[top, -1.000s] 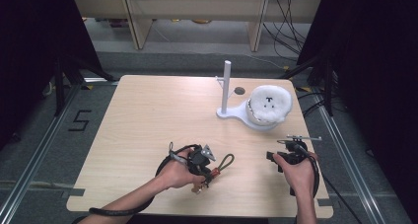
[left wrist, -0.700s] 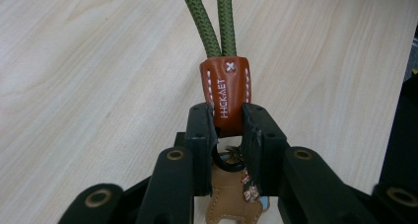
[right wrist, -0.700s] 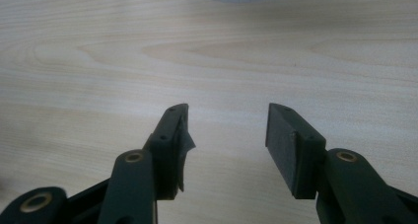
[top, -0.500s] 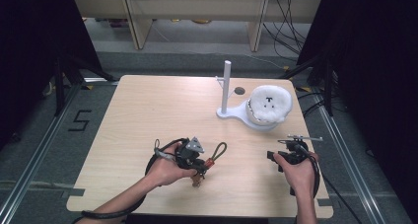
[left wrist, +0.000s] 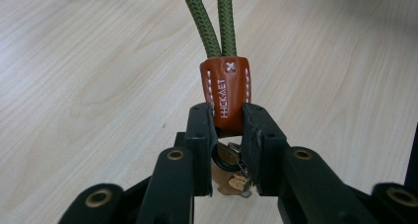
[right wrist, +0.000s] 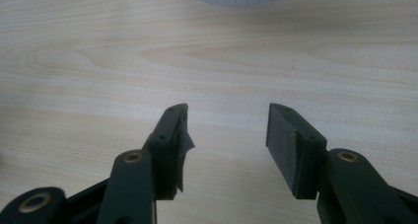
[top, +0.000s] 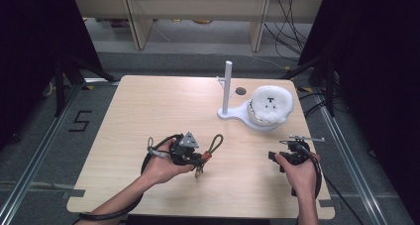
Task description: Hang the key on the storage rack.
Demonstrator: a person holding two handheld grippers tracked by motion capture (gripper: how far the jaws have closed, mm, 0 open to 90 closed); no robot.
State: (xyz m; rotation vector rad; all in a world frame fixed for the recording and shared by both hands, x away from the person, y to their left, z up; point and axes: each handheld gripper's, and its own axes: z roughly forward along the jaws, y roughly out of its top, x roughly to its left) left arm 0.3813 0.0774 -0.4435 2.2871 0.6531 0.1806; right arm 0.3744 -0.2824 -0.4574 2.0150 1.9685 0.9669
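I am watching the left claw (left wrist: 229, 123) pinching the keychain (left wrist: 226, 93) by its brown leather tab, with the keys tucked behind the jaws and the green cord loop (top: 214, 144) running out past the tips; in the high view the left claw (top: 198, 158) is sitting low on the tabletop (top: 148, 111), left of centre; the loop's long axis is pointing toward about 1 o'clock; the white stand (top: 228, 88) with its upright post is lying at roughly 1 o'clock from that claw, well apart, so I am judging that the post and the loop are nearly in line. The right claw (right wrist: 226, 135) is hanging spread over bare wood, pinching nothing; it (top: 285, 150) is sitting at about 3 o'clock from the keychain, and is the nearer one to the stand and to the fluffy white thing (top: 271, 103) on its base.
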